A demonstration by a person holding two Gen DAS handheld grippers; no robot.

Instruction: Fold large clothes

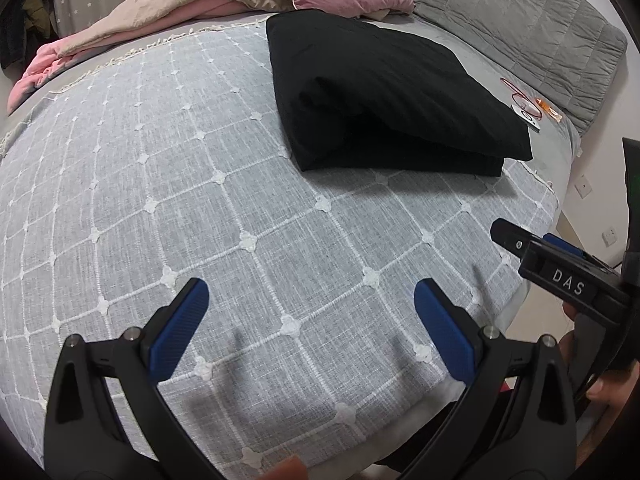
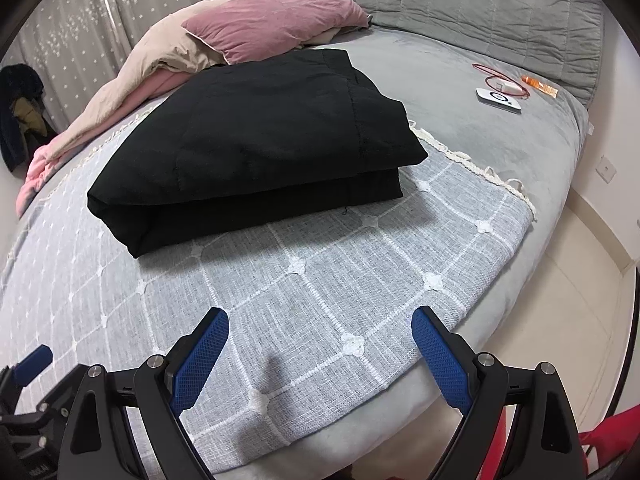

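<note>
A black garment (image 1: pixel 384 92) lies folded in a thick rectangular stack on the grey checked blanket (image 1: pixel 200 200); it also shows in the right wrist view (image 2: pixel 256 152). My left gripper (image 1: pixel 312 300) is open and empty, well short of the garment, near the bed's front edge. My right gripper (image 2: pixel 320 328) is open and empty, also short of the garment above the blanket (image 2: pixel 360 280). The right gripper shows from the side in the left wrist view (image 1: pixel 520 240).
A pink pillow (image 2: pixel 272 12) and beige and pink bedding (image 1: pixel 140 20) lie at the bed's far side. A white device (image 2: pixel 498 100), red cable (image 2: pixel 500 76) and orange item (image 2: pixel 540 85) lie on the grey sheet at right. The bed edge and floor (image 2: pixel 560 300) are to the right.
</note>
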